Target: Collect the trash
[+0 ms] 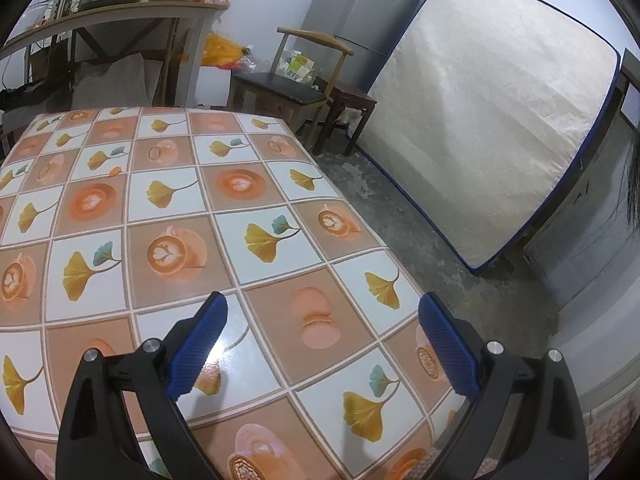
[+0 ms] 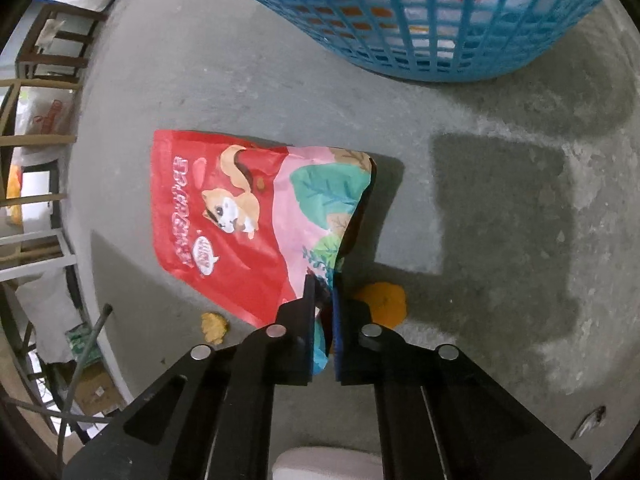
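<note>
My left claw (image 1: 322, 344) hangs released over the patterned worktop (image 1: 208, 216), holding nothing, so no trouble there. My right claw (image 2: 323, 312) is clenched on the near corner of the red snack bag (image 2: 240, 216), which lies on the concrete floor (image 2: 500, 208) just short of the blue basket (image 2: 420, 20). I've only pinched a thin edge: if I lift quickly, the slick film may slide out, or the limp bag may swing and snag the basket's rim. Orange scraps (image 2: 384, 300) beside the pads stay uncollected.

Snack bag (image 2: 256, 216) (floor) before basket (image 2: 440, 20)
</note>
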Demonstrator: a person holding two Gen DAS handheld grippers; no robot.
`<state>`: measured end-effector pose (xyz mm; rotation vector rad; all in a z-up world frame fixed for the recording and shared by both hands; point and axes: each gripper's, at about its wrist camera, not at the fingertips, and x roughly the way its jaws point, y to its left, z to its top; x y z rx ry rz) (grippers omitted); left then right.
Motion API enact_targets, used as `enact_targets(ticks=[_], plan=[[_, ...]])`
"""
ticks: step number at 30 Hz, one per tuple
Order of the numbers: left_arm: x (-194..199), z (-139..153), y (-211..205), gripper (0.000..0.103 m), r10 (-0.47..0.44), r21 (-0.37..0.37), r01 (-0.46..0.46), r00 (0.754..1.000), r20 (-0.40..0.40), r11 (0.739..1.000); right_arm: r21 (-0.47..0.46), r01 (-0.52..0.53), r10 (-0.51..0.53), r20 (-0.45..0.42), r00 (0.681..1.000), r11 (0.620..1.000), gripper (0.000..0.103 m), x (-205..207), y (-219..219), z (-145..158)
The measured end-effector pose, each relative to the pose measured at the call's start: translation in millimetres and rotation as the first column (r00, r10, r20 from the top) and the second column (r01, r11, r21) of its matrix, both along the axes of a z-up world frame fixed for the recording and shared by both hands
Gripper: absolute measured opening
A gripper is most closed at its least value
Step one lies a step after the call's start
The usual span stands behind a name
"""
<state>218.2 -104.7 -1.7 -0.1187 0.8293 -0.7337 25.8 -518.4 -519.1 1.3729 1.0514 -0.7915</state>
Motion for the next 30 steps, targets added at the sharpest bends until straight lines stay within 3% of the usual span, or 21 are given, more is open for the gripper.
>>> enact_targets(ticks=[6, 9, 14, 20, 26, 30], plan=[[-9, 7, -2, 0.094, -0.016, -0.038, 0.016, 1.000, 0.021, 0.999, -0.105, -0.209, 0.209, -0.014, 0.978, 0.972, 0.000, -11, 19, 40], [-17, 13, -1, 0.094, -0.022, -0.068, 0.024, 0.999, 0.035, 0.997, -0.163, -0.331, 0.329, -0.040, 0.943, 0.929, 0.000, -24, 35, 64], [-33, 25, 3, 0.094, -0.034, -0.107, 0.041, 0.997, 0.067, 0.993, -0.278, -0.513, 0.518, -0.060, 0.853, 0.812, 0.000, -63, 57, 128], [-54, 36, 7, 0.094, -0.052, -0.161, 0.067, 0.994, 0.096, 0.985, -0.434, -0.594, 0.622, -0.093, 0.778, 0.678, 0.000, -117, 73, 225], [-75, 46, 7, 0.094, -0.082, -0.206, 0.105, 0.990, 0.117, 0.973, -0.595, -0.491, 0.589, -0.037, 0.807, 0.636, 0.000, -157, 52, 318], [-87, 55, 11, 0.094, -0.086, -0.211, 0.118, 0.984, 0.153, 0.970, -0.668, -0.300, 0.486, 0.105, 0.868, 0.681, 0.000, -170, 18, 350]])
